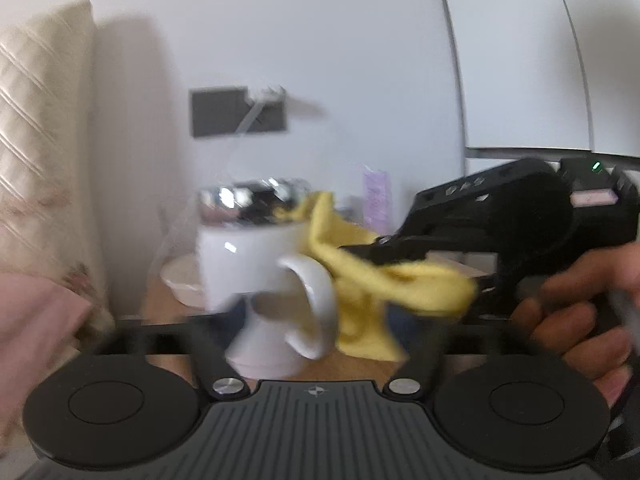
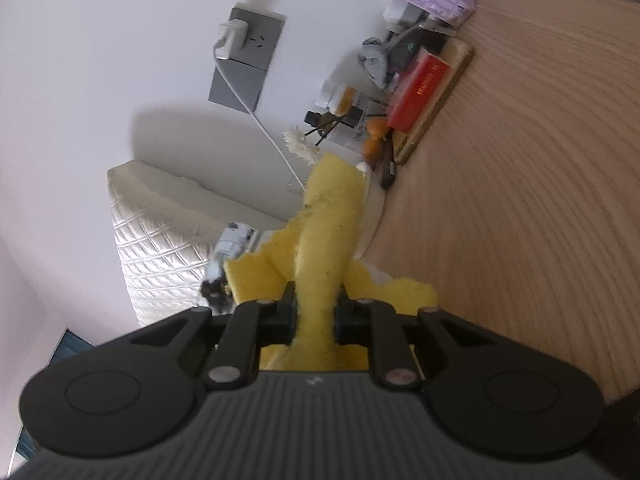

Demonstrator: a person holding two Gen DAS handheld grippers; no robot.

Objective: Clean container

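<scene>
Your left gripper (image 1: 280, 320) has its jaws spread wide, and the white mug (image 1: 256, 268) sits blurred between the fingers with its handle toward you at six o'clock; whether anything touches it, you can't tell. Your right gripper (image 2: 316, 316) is pinched tight on the yellow cloth (image 2: 328, 240), which reaches to the mug's rim from three o'clock. Open wooden table (image 2: 540, 200) lies at your right; the cluttered tray (image 2: 436, 92) hugs the wall at one o'clock.
</scene>
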